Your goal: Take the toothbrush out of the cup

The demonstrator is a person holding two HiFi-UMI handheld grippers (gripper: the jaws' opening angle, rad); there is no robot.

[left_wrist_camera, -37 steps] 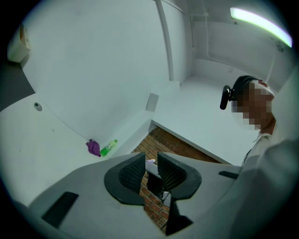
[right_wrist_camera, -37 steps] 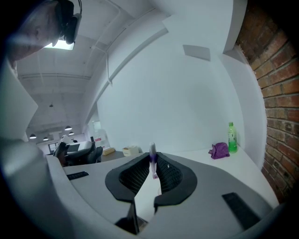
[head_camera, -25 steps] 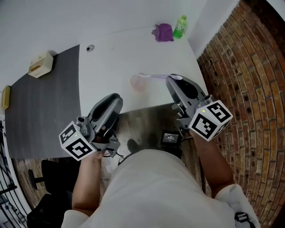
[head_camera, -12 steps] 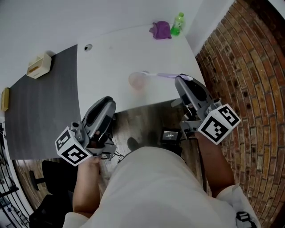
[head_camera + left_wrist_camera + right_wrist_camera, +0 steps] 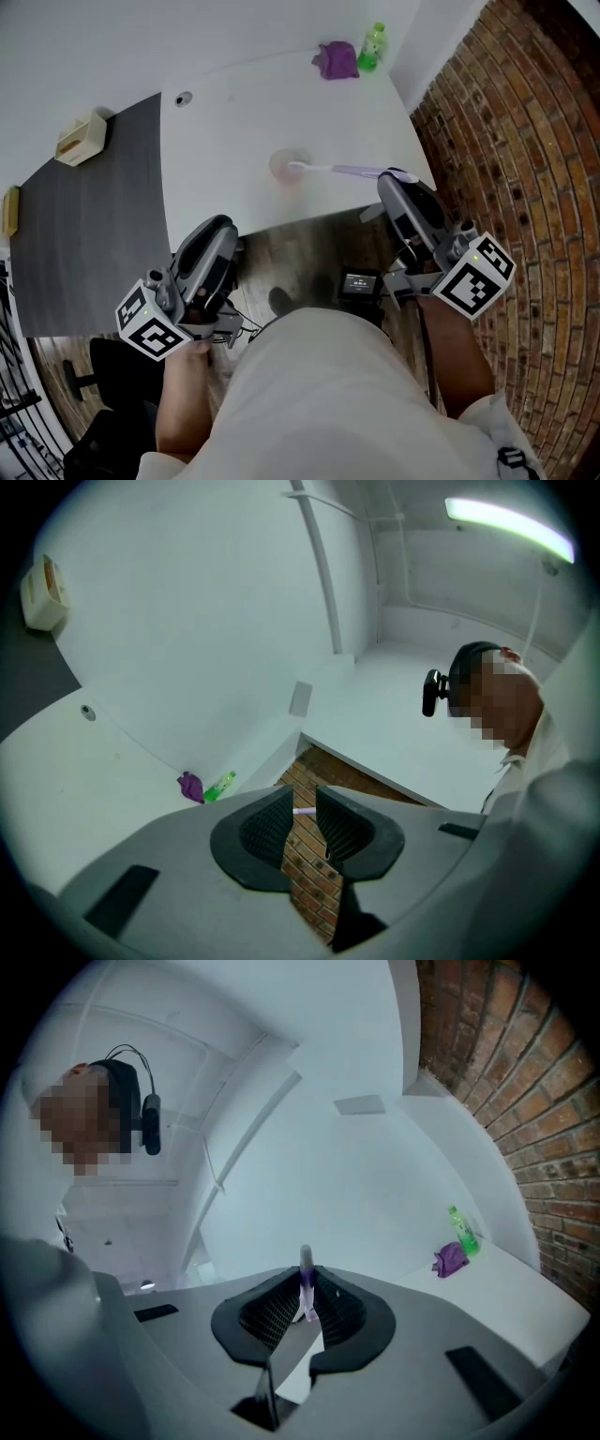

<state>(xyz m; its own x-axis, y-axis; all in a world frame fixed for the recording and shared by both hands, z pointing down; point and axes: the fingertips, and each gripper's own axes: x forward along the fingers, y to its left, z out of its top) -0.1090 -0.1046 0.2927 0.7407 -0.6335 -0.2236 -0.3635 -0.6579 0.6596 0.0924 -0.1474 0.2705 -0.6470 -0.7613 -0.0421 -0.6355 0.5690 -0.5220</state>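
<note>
A pale pink cup [image 5: 284, 169] stands on the white table [image 5: 234, 122] near its front edge. The purple-and-white toothbrush [image 5: 342, 171] lies almost level, its white head end over the cup's rim and its handle reaching right. My right gripper [image 5: 397, 177] is shut on the handle's end, and in the right gripper view the toothbrush [image 5: 306, 1288] stands pinched between the pads. My left gripper [image 5: 217, 234] hangs off the table's front edge over the floor. Its jaws are shut to a thin slit with nothing in them [image 5: 304, 822].
At the table's far right corner are a green bottle [image 5: 372, 47] and a purple cloth [image 5: 336, 61]. A dark grey mat [image 5: 89, 206] lies left of the table, with a beige box [image 5: 78, 139] on it. A brick wall [image 5: 506, 169] runs along the right.
My right gripper has drawn back to the right with the toothbrush, and the brush now lies flatter with its head at the cup's rim. The left gripper has dropped slightly lower and left.
</note>
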